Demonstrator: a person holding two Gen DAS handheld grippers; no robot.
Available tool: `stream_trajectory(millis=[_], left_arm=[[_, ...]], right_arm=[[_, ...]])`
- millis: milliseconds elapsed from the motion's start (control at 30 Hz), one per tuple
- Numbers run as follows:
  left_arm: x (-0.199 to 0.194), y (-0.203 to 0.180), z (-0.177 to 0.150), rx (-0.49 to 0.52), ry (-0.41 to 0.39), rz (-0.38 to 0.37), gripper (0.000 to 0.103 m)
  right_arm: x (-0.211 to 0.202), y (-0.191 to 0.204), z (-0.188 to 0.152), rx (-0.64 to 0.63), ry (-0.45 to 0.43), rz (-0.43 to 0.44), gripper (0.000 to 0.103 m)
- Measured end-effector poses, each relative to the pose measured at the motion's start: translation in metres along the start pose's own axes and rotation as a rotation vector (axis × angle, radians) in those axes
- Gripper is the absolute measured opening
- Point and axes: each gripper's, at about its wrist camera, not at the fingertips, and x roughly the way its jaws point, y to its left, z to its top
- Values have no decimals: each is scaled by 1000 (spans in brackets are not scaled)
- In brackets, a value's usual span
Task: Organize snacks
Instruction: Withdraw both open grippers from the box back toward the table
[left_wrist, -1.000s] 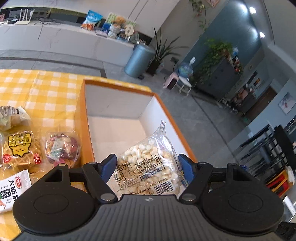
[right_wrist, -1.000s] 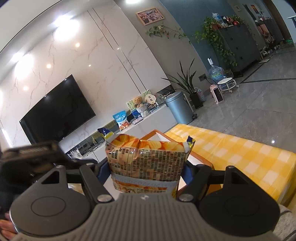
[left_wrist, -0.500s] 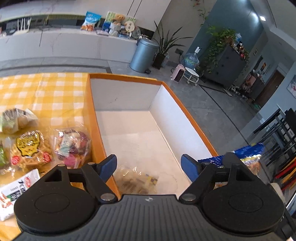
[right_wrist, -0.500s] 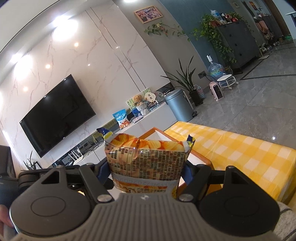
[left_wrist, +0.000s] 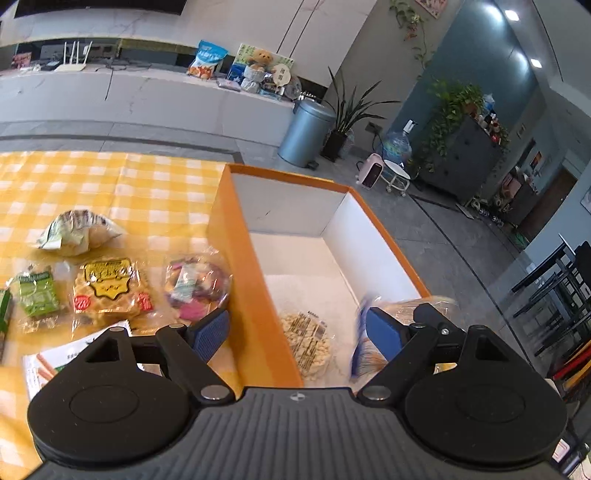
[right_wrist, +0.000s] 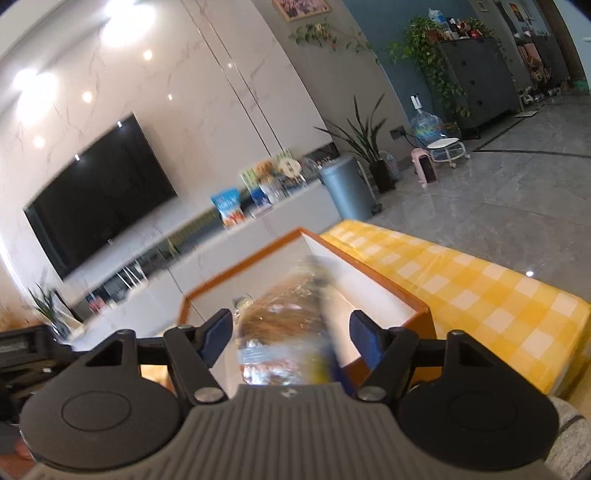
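Note:
An orange box (left_wrist: 240, 258) with a white inside stands on the yellow checked tablecloth (left_wrist: 110, 184). A clear bag of peanuts (left_wrist: 308, 341) lies on its floor at the near end. My left gripper (left_wrist: 297, 332) hangs over the box's left wall, its jaws opening and holding nothing. In the right wrist view the orange snack bag (right_wrist: 284, 332) is a blur between the pads of my right gripper (right_wrist: 291, 336), with gaps on both sides. Those jaws are closing. The same bag shows as a blue and orange blur (left_wrist: 364, 343) over the box (right_wrist: 369, 273).
Left of the box lie loose snacks: a waffle bag (left_wrist: 107, 288), a candy bag (left_wrist: 197, 286), a green pack (left_wrist: 37, 297), a pale green bag (left_wrist: 77, 230) and a white pack (left_wrist: 74, 354). Beyond the table are a grey bin (left_wrist: 308, 133) and a low counter (left_wrist: 147, 96).
The peanut bag left my left gripper and dropped into the box; that gripper widened and drew back leftward. The orange bag, firmly gripped before, now tips loose and blurred between the right pads.

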Motion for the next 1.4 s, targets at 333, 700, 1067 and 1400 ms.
stream_trajectory(millis=[333,700,1067,1400], left_arm=[[-5,13,-5,-19,4,12,98],[-20,7,-7,66,-29,49,98],[-47,13,-7,50,-76,143,98],[-75,44,-16,25,-115,238,98]], right_arm=[[4,2,-4,-26,26,-19,66],[0,4,-5,-21,15,0,80],[-5,5,-7,-19,9,-11,100],[-47,46,-17,-105,-89,12,100]])
